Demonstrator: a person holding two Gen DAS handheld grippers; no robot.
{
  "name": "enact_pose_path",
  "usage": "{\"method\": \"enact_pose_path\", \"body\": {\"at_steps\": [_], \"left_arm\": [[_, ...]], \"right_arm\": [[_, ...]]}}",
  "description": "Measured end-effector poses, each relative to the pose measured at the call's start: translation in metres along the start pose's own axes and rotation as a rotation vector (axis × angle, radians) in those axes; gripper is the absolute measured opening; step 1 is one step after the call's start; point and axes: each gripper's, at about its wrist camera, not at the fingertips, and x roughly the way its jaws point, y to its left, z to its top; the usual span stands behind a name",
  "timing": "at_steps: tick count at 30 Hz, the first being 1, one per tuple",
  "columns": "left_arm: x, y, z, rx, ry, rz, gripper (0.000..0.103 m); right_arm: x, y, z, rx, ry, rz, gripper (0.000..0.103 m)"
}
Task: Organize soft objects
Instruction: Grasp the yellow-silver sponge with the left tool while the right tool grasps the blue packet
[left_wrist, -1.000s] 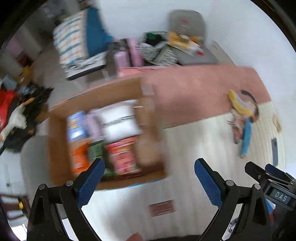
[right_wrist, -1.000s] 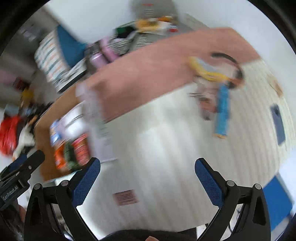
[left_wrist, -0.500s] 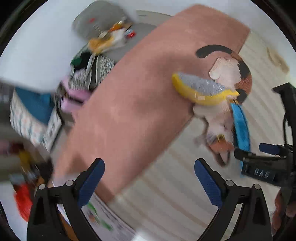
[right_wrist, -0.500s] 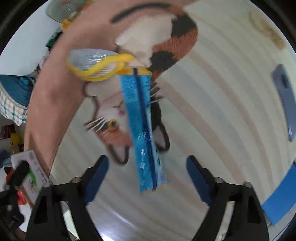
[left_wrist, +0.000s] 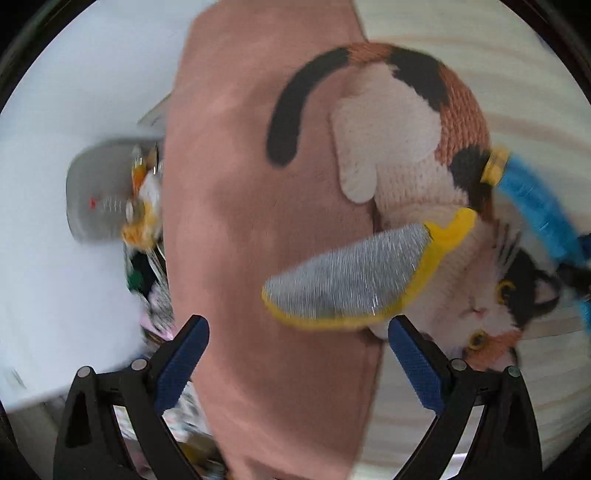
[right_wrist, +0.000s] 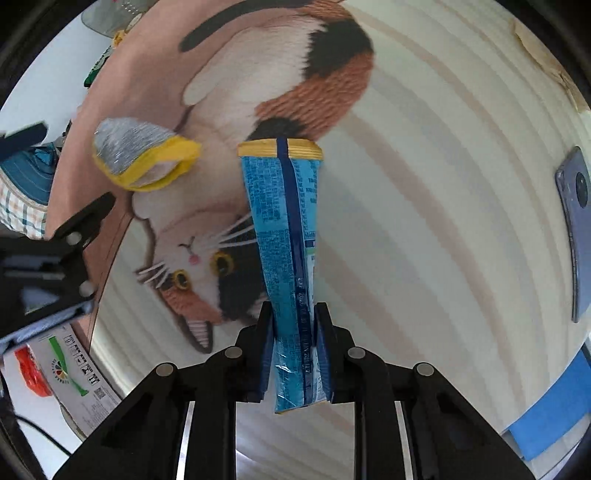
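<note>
My right gripper (right_wrist: 294, 328) is shut on the near end of a long blue snack pouch (right_wrist: 284, 221) with a yellow top edge, which lies over a knitted calico cat mat (right_wrist: 258, 122). A silver pouch with yellow edges (right_wrist: 144, 158) lies on the mat's left side. In the left wrist view the silver and yellow pouch (left_wrist: 354, 280) is just ahead of my open, empty left gripper (left_wrist: 295, 350), and the blue pouch (left_wrist: 535, 199) shows at the right. The cat mat (left_wrist: 399, 140) lies partly on a pink blanket (left_wrist: 236, 221).
A dark phone (right_wrist: 576, 236) lies at the right on the striped cream surface (right_wrist: 424, 221). A blue sheet (right_wrist: 554, 410) is at the lower right. A printed cardboard flap (right_wrist: 77, 373) is at the lower left. Grey cushion and clutter (left_wrist: 110, 199) lie beyond the blanket.
Both grippers swung from the cardboard box toward the cat mat. The right gripper closed on the blue pouch. The left gripper moved close to the silver and yellow pouch.
</note>
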Motion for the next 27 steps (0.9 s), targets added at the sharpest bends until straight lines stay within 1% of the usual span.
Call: {"method": "enact_pose_path", "body": {"at_steps": [2, 3, 4, 5, 6, 8, 12, 13, 15, 16, 17, 18, 19, 20, 22, 23, 24, 25, 27], "left_arm": [[0.012, -0.009, 0.007, 0.064, 0.028, -0.009, 0.099], [0.018, -0.013, 0.008, 0.082, 0.042, -0.019, 0.094], [0.023, -0.016, 0.008, 0.091, 0.055, -0.050, 0.086], [0.021, -0.015, 0.007, 0.067, 0.039, -0.084, 0.076], [0.020, -0.012, 0.007, 0.032, 0.041, -0.108, 0.071], [0.022, -0.004, 0.001, -0.060, 0.066, -0.166, 0.068], [0.019, 0.010, -0.021, -0.276, 0.095, -0.326, 0.067], [0.019, 0.013, -0.033, -0.376, 0.114, -0.417, 0.067], [0.021, 0.018, -0.051, -0.544, 0.164, -0.553, 0.066], [0.022, 0.018, -0.059, -0.605, 0.184, -0.610, 0.067], [0.026, 0.016, -0.069, -0.676, 0.228, -0.674, 0.067], [0.028, 0.014, -0.074, -0.716, 0.252, -0.716, 0.067], [0.031, 0.012, -0.081, -0.768, 0.269, -0.778, 0.067], [0.034, 0.009, -0.086, -0.795, 0.279, -0.791, 0.067], [0.033, 0.005, -0.087, -0.803, 0.267, -0.771, 0.069], [0.032, 0.003, -0.085, -0.790, 0.258, -0.753, 0.070], [0.031, 0.003, -0.083, -0.772, 0.253, -0.737, 0.071], [0.029, -0.001, -0.078, -0.728, 0.247, -0.709, 0.071], [0.027, -0.008, -0.064, -0.631, 0.242, -0.637, 0.073]], "right_arm": [[-0.001, -0.009, 0.003, 0.013, 0.008, 0.008, 0.022], [-0.001, -0.011, 0.006, 0.020, 0.012, 0.013, 0.022], [-0.001, -0.011, 0.006, 0.019, 0.012, 0.011, 0.023], [-0.002, -0.012, 0.007, 0.020, 0.010, 0.005, 0.022], [-0.003, -0.012, 0.007, 0.019, 0.008, 0.000, 0.022], [-0.002, -0.013, 0.007, 0.013, 0.010, -0.002, 0.022], [0.005, -0.005, 0.000, -0.004, 0.025, 0.002, 0.022], [0.005, -0.004, -0.001, -0.010, 0.030, 0.004, 0.022], [0.011, 0.003, -0.003, -0.044, 0.050, 0.010, 0.022], [0.012, 0.007, -0.004, -0.059, 0.057, 0.008, 0.022], [0.015, 0.012, -0.005, -0.084, 0.066, 0.001, 0.022], [0.016, 0.016, -0.007, -0.103, 0.071, -0.005, 0.022], [0.018, 0.020, -0.008, -0.118, 0.074, -0.014, 0.022], [0.019, 0.023, -0.008, -0.126, 0.077, -0.022, 0.022], [0.022, 0.031, -0.008, -0.150, 0.085, -0.052, 0.022], [0.023, 0.034, -0.007, -0.151, 0.082, -0.061, 0.024], [0.023, 0.037, -0.007, -0.151, 0.082, -0.066, 0.027], [0.024, 0.039, -0.007, -0.152, 0.084, -0.066, 0.029], [0.026, 0.045, -0.008, -0.146, 0.091, -0.046, 0.042]]}}
